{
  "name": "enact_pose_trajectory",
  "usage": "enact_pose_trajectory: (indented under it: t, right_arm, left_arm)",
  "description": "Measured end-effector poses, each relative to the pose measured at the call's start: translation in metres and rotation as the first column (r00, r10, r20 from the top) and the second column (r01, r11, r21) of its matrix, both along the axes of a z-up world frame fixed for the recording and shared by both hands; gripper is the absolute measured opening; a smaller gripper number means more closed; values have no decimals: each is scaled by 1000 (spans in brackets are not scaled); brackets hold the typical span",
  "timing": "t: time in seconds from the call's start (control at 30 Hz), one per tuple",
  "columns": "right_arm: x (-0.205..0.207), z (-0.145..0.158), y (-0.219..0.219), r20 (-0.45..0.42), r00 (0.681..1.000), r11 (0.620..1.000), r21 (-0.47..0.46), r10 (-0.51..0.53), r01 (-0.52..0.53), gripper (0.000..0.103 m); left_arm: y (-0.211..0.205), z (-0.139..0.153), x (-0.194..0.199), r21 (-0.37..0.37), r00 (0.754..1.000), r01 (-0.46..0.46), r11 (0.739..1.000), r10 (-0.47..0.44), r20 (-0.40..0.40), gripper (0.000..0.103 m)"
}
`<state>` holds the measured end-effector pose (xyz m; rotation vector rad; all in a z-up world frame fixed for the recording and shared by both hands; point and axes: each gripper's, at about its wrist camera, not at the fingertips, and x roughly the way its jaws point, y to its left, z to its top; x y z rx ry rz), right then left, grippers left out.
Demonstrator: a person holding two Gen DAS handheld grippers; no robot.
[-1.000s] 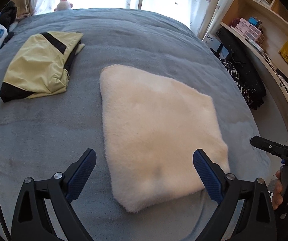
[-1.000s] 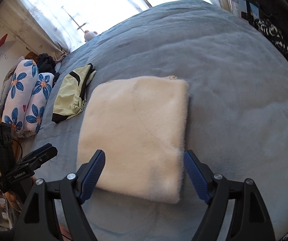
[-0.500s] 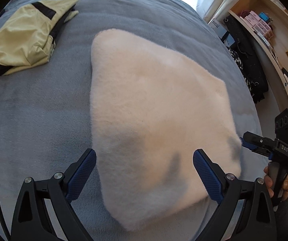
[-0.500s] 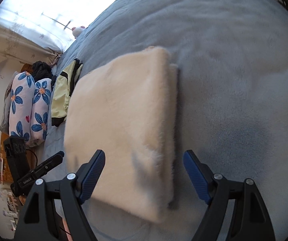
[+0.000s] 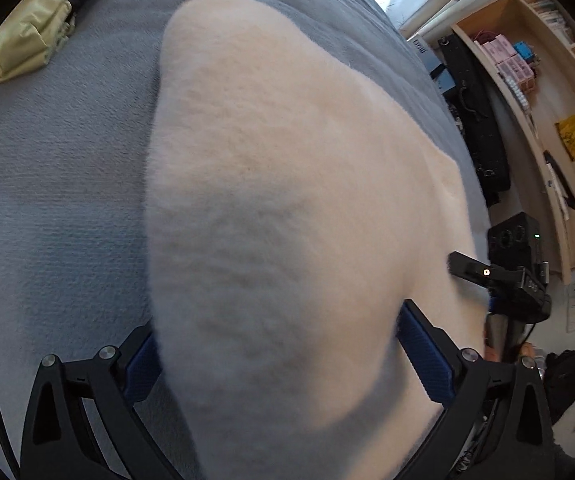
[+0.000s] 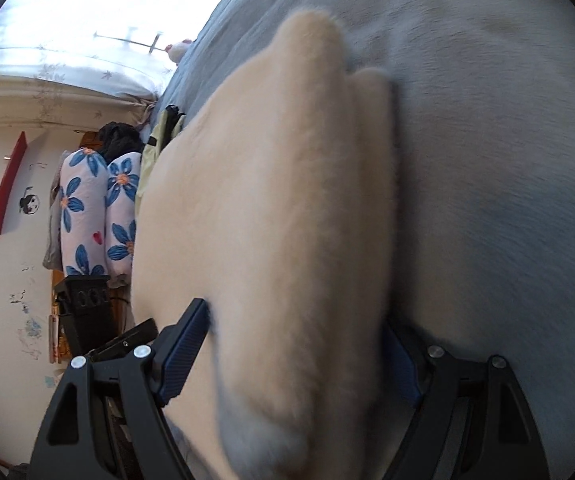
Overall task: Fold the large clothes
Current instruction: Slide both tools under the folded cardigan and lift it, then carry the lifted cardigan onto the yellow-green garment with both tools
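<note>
A folded cream fleece garment (image 5: 287, 184) lies on the grey-blue bed (image 5: 47, 184). My left gripper (image 5: 283, 364) is open, its blue-padded jaws straddling the garment's near edge, which fills the gap between them. The garment also shows in the right wrist view (image 6: 271, 240). My right gripper (image 6: 295, 360) is open too, its jaws on either side of the garment's near corner. Neither gripper has closed on the fleece. The right gripper shows in the left wrist view (image 5: 499, 280) at the garment's right edge.
A folded yellow-and-black jacket (image 5: 27, 36) lies at the bed's far left. Flowered pillows (image 6: 95, 208) sit at the bed's head. Wooden shelves (image 5: 535, 80) and a black bag (image 5: 475, 120) stand beyond the bed's right side.
Both grippers have moved down and forward onto the cream garment. Its near edge now sits between each pair of open jaws.
</note>
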<state>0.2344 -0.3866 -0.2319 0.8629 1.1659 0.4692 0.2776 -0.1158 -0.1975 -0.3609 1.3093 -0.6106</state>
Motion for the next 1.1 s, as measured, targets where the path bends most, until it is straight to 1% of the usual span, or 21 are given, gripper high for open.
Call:
enact_pose_trajectory:
  t: [0.1, 0.17, 0.23, 0.27, 0.3, 0.33, 0.37, 0.4, 0.43, 0.47, 0.53, 0.6, 0.73, 0.87, 1.0, 1.1]
  right_arm:
    - [7, 3, 9, 29, 999, 999, -32, 37, -36, 91]
    - [8, 5, 10, 37, 998, 998, -37, 45, -44, 91]
    - [8, 7, 11, 48, 998, 998, -42, 43, -41, 89]
    - [7, 8, 11, 53, 998, 998, -49, 40, -38, 88]
    - [6, 11, 12, 61, 997, 998, -57, 39, -36, 82]
    - [5, 12, 12, 64, 997, 998, -58, 39, -35, 75]
    - [5, 14, 12, 65, 997, 998, -61, 34, -30, 72]
    - [4, 19, 13, 71, 997, 997, -70, 30, -25, 66]
    - [2, 22, 12, 80, 996, 996, -87, 28, -21, 60]
    - [1, 28, 14, 89, 996, 994, -106, 25, -16, 57]
    - [-2, 41, 18, 113, 993, 991, -133, 19, -3, 48]
    - [-6, 57, 23, 143, 990, 988, -155, 9, 14, 45]
    - [-14, 85, 44, 187, 982, 976, -218, 24, 18, 44]
    - [-21, 113, 69, 231, 973, 975, -222, 24, 28, 44]
    - [-16, 142, 99, 277, 961, 982, -188, 23, 31, 44]
    - [1, 163, 131, 310, 950, 986, -169, 40, 14, 44]
  left_arm:
    - [2, -11, 4, -64, 1000, 17, 998, -18, -18, 103]
    - [2, -13, 7, -85, 999, 28, 996, -30, -20, 103]
    - [-2, -14, 10, -85, 999, 41, 996, -43, -19, 103]
    - [-3, -13, 11, -77, 999, 42, 996, -44, -17, 103]
    - [-6, -10, 11, -62, 999, 41, 997, -41, -7, 103]
    - [-15, -8, 16, -45, 999, 33, 998, -33, 10, 99]
    - [-17, -4, 14, -25, 999, 31, 999, -30, 33, 94]
    - [-20, 4, 10, -4, 998, 30, 1000, -30, 64, 91]
    - [-20, 11, 7, 13, 995, 29, 999, -30, 95, 83]
    - [-21, 17, 4, 32, 992, 30, 999, -34, 126, 77]
    - [-25, 30, -2, 75, 982, 29, 997, -42, 184, 71]
    - [-26, 43, -5, 102, 973, 23, 995, -46, 226, 67]
    - [-26, 74, -17, 147, 950, 18, 989, -63, 306, 64]
    - [-7, 106, -24, 174, 928, 10, 985, -74, 364, 64]
    - [34, 140, -22, 174, 917, -17, 985, -54, 396, 64]
    - [74, 165, -16, 179, 910, -44, 983, -35, 414, 64]
